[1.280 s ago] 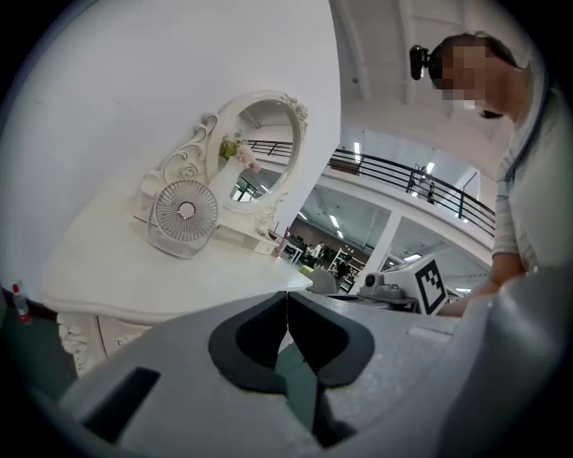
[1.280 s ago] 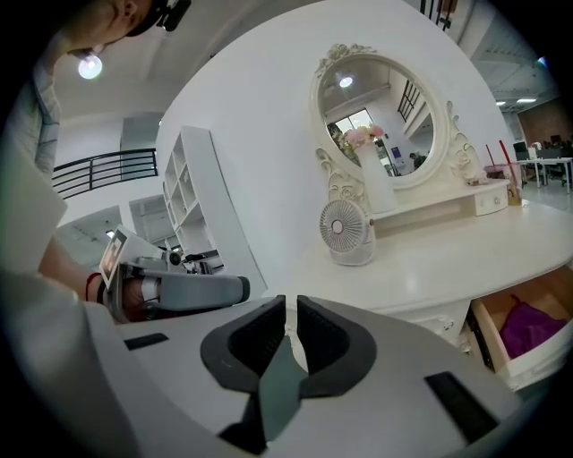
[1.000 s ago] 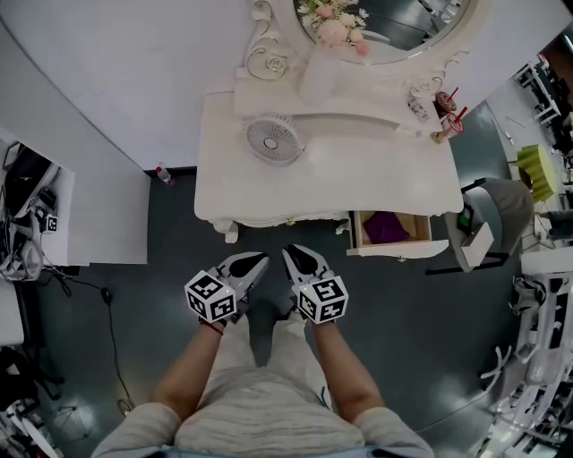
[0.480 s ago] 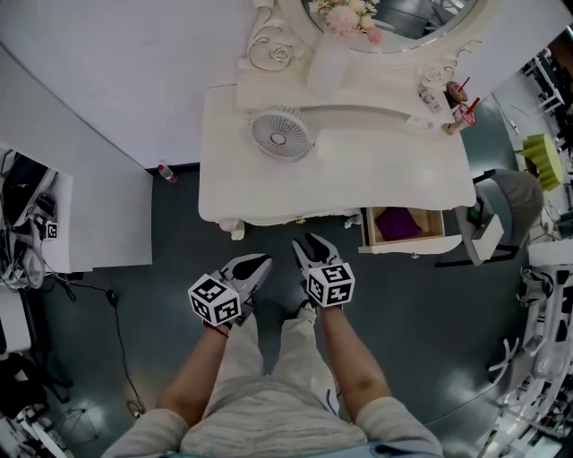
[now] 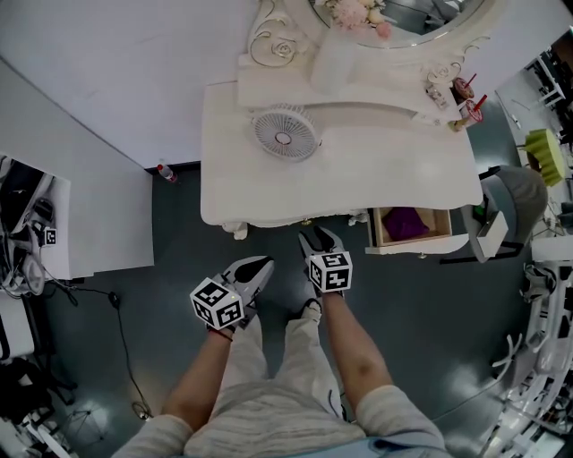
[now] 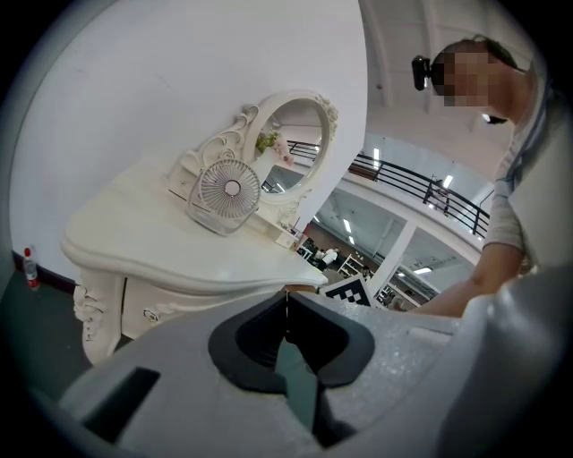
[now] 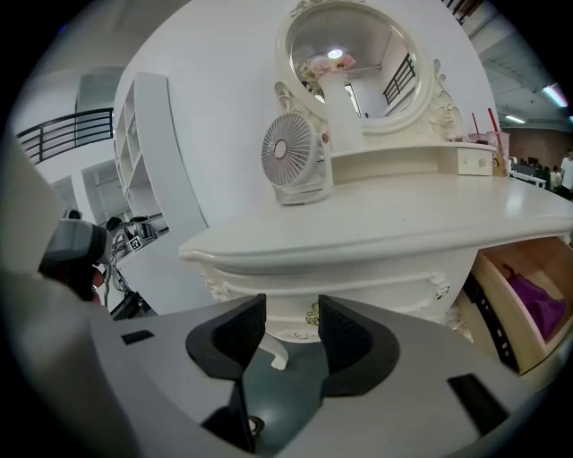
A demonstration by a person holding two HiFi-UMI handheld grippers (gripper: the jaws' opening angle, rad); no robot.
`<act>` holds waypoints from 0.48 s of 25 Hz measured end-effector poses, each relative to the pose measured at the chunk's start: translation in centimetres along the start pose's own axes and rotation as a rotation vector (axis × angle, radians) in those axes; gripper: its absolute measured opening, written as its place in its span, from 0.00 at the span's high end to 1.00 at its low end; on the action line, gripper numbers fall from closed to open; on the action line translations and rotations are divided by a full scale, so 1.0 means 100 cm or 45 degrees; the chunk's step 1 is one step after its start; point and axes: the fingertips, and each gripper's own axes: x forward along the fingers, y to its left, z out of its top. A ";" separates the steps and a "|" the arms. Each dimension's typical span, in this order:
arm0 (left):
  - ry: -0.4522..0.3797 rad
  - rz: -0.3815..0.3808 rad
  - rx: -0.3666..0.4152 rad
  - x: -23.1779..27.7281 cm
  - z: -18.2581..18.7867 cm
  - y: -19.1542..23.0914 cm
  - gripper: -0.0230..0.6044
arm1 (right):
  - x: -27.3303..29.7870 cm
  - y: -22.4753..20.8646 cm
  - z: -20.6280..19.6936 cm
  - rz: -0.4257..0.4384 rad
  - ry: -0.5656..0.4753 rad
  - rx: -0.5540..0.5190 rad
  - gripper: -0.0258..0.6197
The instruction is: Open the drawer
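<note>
A white table [image 5: 385, 174] with a fan [image 5: 285, 134] on it stands against the white wall, on a dark floor [image 5: 179, 250]. The drawer [image 5: 410, 241] at the table's right end is open. In front of the table, the left gripper [image 5: 261, 265] has its fingers clenched on nothing. The right gripper [image 5: 319, 236] has its fingers opening, nothing between them.

fan [image 5: 285, 134] on dresser [image 5: 394, 183], drawer [image 5: 413, 229] at right

One white bench [image 5: 376, 174] is standing against the wall [image 5: 134, 72], and it is carrying one round fan [image 5: 285, 134], one oval mirror [image 5: 421, 13] and one bunch of pink flowers [image 5: 358, 12]. One drawer [image 5: 414, 247] is standing open under it, with one purple thing [image 5: 407, 222] lying inside. One small bottle [image 5: 162, 172] is standing on the floor [image 5: 179, 250].
</note>
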 end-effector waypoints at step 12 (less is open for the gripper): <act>0.011 0.012 -0.020 -0.008 -0.007 0.012 0.94 | 0.036 -0.015 -0.024 -0.069 0.122 -0.012 0.69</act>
